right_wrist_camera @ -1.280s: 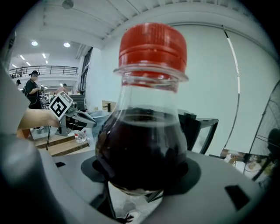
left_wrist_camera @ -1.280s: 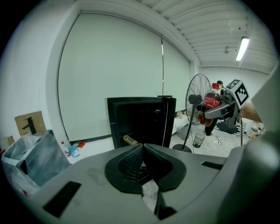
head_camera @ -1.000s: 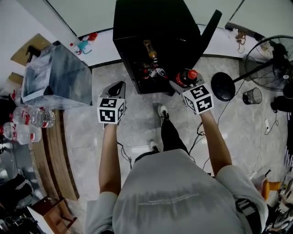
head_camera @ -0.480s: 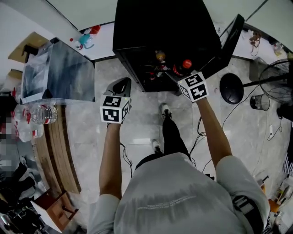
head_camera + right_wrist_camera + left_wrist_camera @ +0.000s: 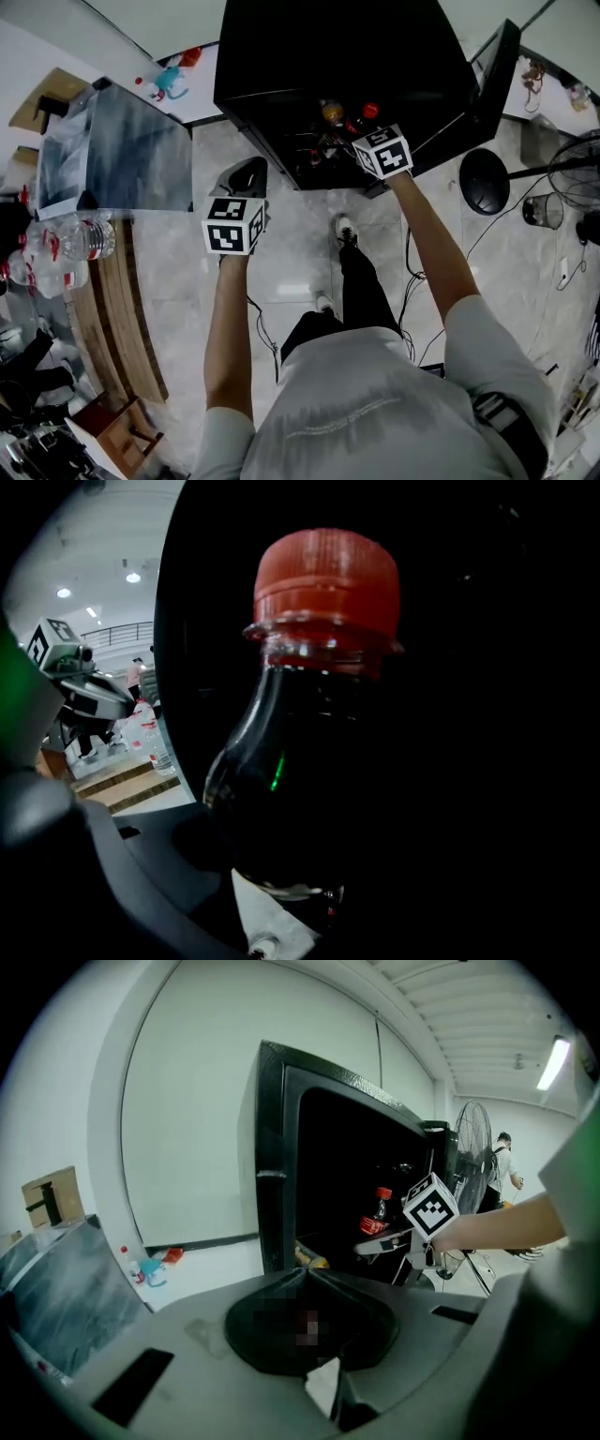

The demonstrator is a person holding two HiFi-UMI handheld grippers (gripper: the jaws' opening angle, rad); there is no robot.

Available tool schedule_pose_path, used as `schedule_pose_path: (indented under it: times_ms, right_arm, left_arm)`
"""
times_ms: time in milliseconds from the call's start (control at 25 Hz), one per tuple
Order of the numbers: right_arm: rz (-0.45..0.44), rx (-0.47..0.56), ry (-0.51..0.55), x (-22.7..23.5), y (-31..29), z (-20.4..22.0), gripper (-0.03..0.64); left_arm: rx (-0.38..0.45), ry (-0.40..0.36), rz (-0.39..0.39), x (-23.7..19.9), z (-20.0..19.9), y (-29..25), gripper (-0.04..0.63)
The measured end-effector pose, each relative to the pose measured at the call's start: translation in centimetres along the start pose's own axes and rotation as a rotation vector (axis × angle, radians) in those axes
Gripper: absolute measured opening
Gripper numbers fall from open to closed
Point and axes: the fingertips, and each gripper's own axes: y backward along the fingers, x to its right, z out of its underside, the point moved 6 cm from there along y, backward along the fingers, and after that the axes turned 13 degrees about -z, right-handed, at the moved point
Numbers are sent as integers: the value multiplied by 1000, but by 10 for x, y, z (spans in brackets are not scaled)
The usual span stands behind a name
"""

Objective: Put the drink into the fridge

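The drink is a dark cola bottle (image 5: 362, 115) with a red cap. My right gripper (image 5: 364, 129) is shut on it and holds it upright at the mouth of the open black fridge (image 5: 337, 47). In the right gripper view the bottle (image 5: 314, 742) fills the frame against the dark fridge interior. In the left gripper view the bottle (image 5: 377, 1214) sits just inside the fridge (image 5: 277, 1176) opening. My left gripper (image 5: 247, 175) hangs over the floor left of the fridge. Its jaws are closed together with nothing between them.
The fridge door (image 5: 489, 82) stands open to the right. Other bottles (image 5: 328, 113) stand on a shelf inside. A grey box (image 5: 112, 150) and water bottles (image 5: 67, 240) are at the left. A fan (image 5: 574, 167) and a round black base (image 5: 485, 180) stand at the right.
My right gripper has carried the cola bottle forward and left, from in front of the fridge into its opening. The left gripper has barely moved.
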Motion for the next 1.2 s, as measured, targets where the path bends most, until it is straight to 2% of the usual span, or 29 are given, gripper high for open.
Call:
schedule_pose_path:
  times_ms: [240, 360, 520, 840, 1200]
  right_arm:
    - [23, -25, 16, 24, -31, 16, 307]
    - [5, -13, 46, 33, -47, 19, 307]
    - [10, -11, 37, 50, -66, 24, 307]
    - [31, -11, 73, 71, -103, 10, 307]
    - [30, 76, 88, 71, -118, 2, 308]
  left_arm:
    - [24, 26, -26, 3, 25, -23, 14]
    - [50, 43, -61, 3, 34, -32, 15]
    - [41, 54, -73, 2, 54, -41, 14]
    - [38, 67, -138, -18, 72, -52, 14]
    - [16, 94, -159, -27, 83, -53, 15]
